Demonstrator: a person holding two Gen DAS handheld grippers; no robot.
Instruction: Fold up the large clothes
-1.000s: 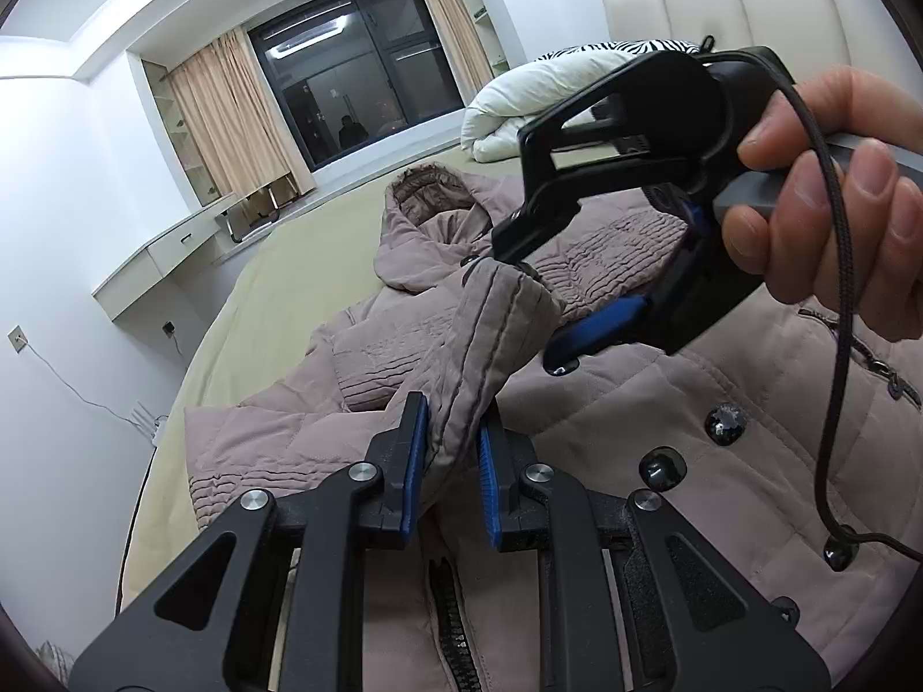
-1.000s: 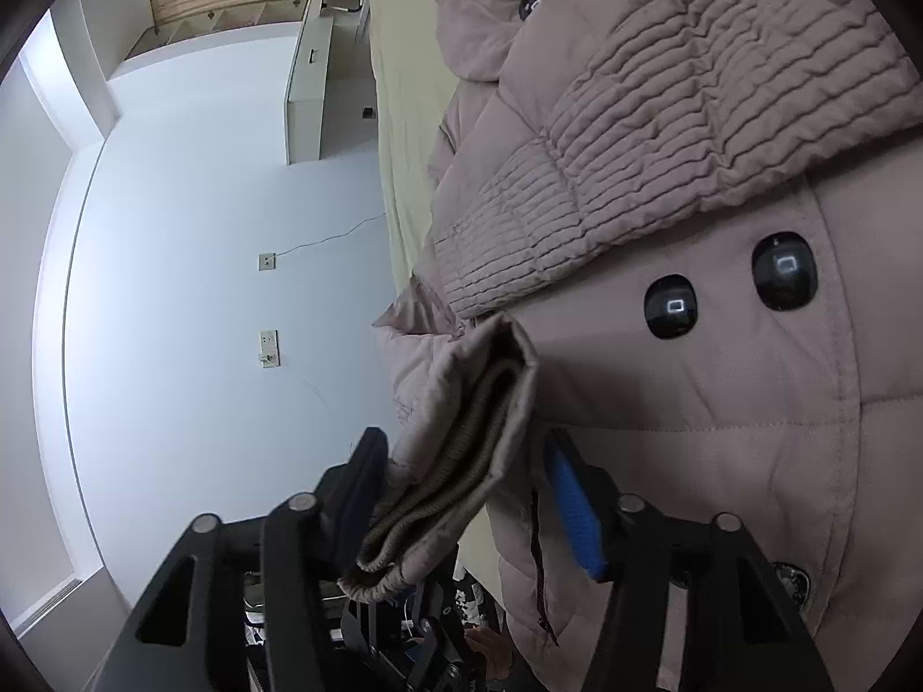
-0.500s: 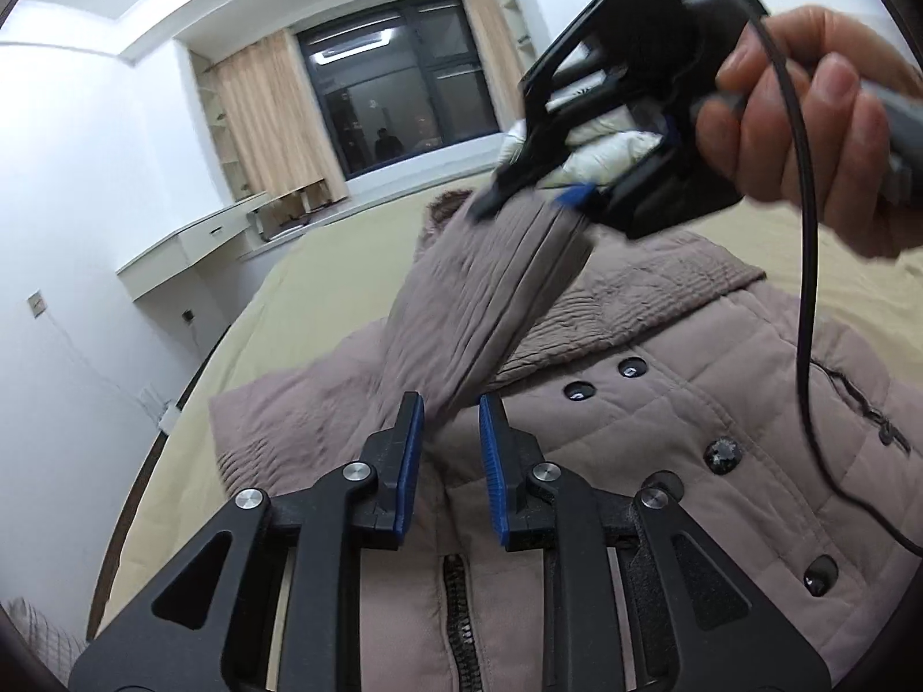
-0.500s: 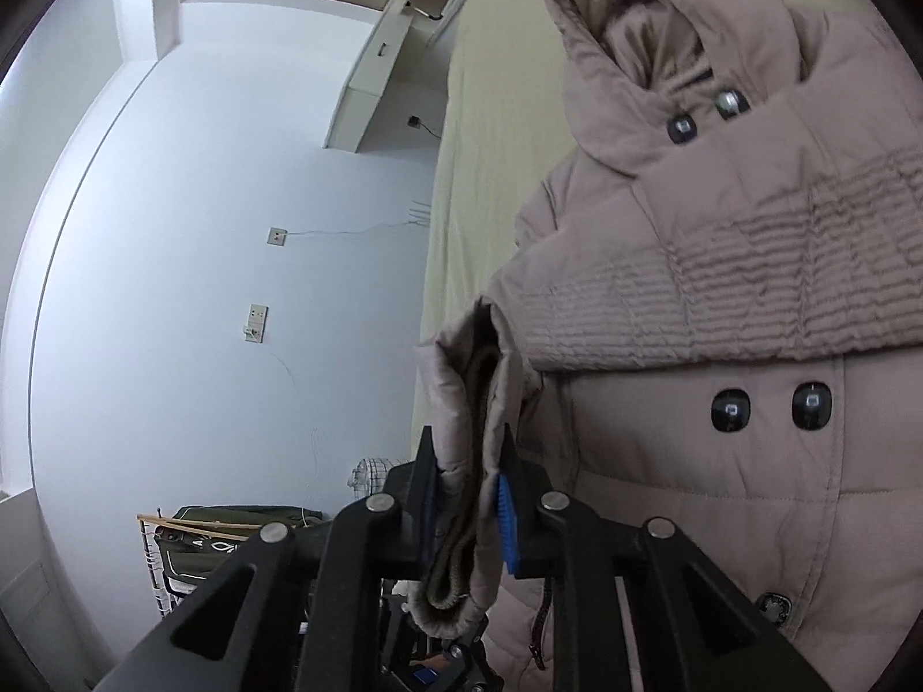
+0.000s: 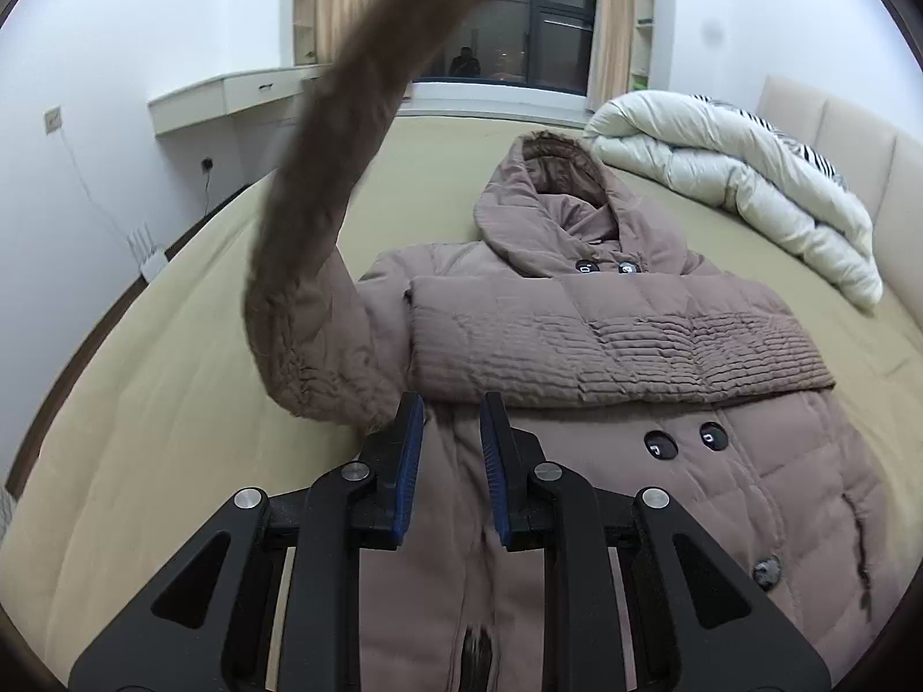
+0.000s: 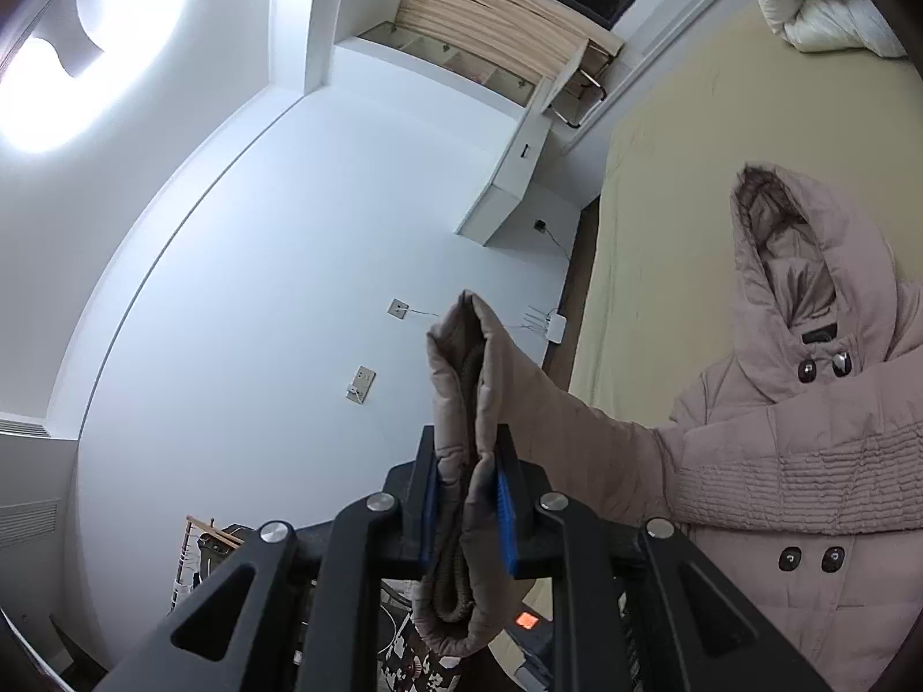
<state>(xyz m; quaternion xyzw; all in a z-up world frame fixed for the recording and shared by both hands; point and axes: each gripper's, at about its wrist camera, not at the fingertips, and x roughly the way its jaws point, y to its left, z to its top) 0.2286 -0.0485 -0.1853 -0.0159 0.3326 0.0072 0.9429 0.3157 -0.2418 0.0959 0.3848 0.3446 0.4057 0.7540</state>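
Observation:
A mauve hooded puffer coat (image 5: pixel 606 346) lies face up on the bed (image 5: pixel 144 403), hood toward the window, with one sleeve folded across its chest. My right gripper (image 6: pixel 467 496) is shut on the cuff of the other sleeve (image 6: pixel 461 403) and holds it high above the coat's left side; that sleeve (image 5: pixel 334 202) arcs up blurred in the left wrist view. My left gripper (image 5: pixel 450 461) is slightly open and empty, just above the coat's front at the sleeve's base.
A rolled white duvet (image 5: pixel 732 184) lies at the bed's head on the right, by the padded headboard (image 5: pixel 836 132). A white wall desk (image 5: pixel 231 98) and dark window (image 5: pixel 519 29) stand beyond the bed. A white wall (image 6: pixel 259 288) lies left.
My right gripper closed on the sleeve cuff and lifted it up and to the left. My left gripper let go of the sleeve and now sits empty over the coat's front.

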